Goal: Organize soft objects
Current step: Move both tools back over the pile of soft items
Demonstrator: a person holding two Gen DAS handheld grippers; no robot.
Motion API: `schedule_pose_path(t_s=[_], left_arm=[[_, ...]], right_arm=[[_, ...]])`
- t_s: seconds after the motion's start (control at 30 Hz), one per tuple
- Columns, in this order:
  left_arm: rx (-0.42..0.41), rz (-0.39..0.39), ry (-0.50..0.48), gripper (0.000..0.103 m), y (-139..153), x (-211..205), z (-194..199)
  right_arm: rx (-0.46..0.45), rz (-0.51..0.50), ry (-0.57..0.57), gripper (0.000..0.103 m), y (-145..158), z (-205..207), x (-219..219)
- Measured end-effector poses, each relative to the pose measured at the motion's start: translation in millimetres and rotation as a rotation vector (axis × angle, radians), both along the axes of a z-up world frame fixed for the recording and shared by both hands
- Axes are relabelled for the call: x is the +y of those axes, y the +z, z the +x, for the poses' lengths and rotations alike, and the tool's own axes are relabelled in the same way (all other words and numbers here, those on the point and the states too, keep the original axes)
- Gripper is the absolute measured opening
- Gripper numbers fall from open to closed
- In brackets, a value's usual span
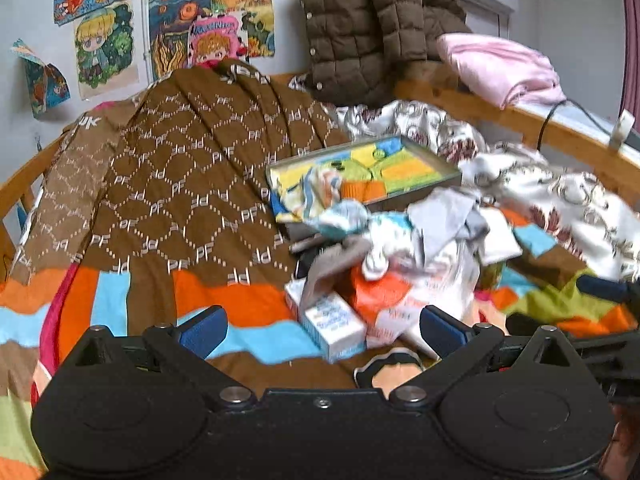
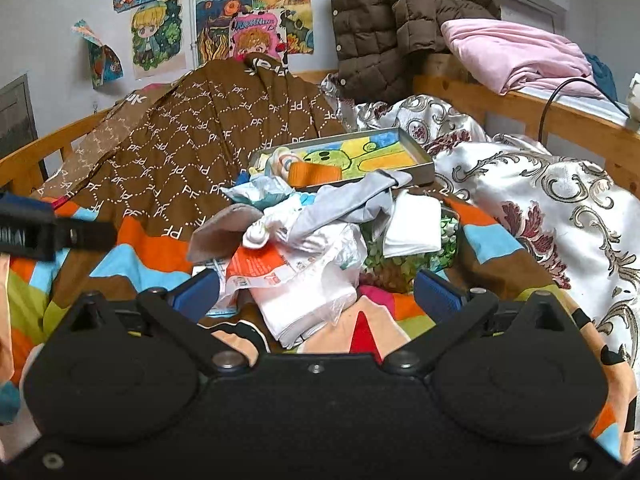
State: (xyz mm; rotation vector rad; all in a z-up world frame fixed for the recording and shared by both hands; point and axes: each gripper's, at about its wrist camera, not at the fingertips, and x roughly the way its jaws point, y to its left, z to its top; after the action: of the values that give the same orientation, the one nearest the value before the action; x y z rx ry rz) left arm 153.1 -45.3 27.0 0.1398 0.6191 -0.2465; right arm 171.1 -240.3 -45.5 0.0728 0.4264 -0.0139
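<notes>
- Left wrist view: left gripper [image 1: 322, 330] has jaws wide apart, nothing between them, low over the striped blanket [image 1: 248, 308] on the bed. Frame is blurred, so fine detail is limited.
- Far left, both views: brown patterned cover [image 1: 192, 184] heaped on the bed; count 1.
- Ctr-left: small white-and-blue carton [image 1: 334, 326] lies near the front of the left gripper, at the pile's near edge; count 1.
- Ctr: task items = pile of small soft pieces [image 2: 312, 220], socks and cloths tangled over a plastic bag [image 2: 304, 280]. At least 5 pieces distinguishable; exact no. cannot be told.
- Ctr, behind pile: shallow tray [image 2: 424, 160] w/ a coloured picture base; 2–3 soft pieces already lie at its left end, incl. an orange one [image 2: 316, 174]. Count: 1 tray.
- Right wrist view: right gripper [image 2: 316, 290] also spread apart and empty, plastic bag just ahead of it.
- Right: white floral quilt [image 2: 540, 200], 1. Rear: brown puffer coat [image 2: 384, 28], 1; pink folded cloth [image 2: 516, 56], 1.
- Judgement: step in hand = selecting a piece from the pile; sorting looks early, most items unsorted.
- Next move calls for closing on one piece only, lifting it clear of the tangle, then setting it in the tray.
</notes>
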Motion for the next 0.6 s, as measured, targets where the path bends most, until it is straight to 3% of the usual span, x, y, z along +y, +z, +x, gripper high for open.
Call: schedule_pose_path(t_s=[0.23, 0.37, 0.6], left_arm=[[0.023, 0.018, 0.009, 0.102, -11.4, -2.6, -5.2], [0.037, 0.071, 0.012, 0.102, -17.2, -3.9, -6.7], [0.034, 0.100, 0.068, 0.102, -17.6, 2.6, -5.6]], right_arm=[[0.032, 0.008, 0.017, 0.102, -12.4, 6.1, -1.1], [0.033, 0.019, 0.016, 0.103, -13.2, 5.7, -3.5], [0.041, 0.035, 0.003, 0.103, -14.4, 6.5, -3.4]])
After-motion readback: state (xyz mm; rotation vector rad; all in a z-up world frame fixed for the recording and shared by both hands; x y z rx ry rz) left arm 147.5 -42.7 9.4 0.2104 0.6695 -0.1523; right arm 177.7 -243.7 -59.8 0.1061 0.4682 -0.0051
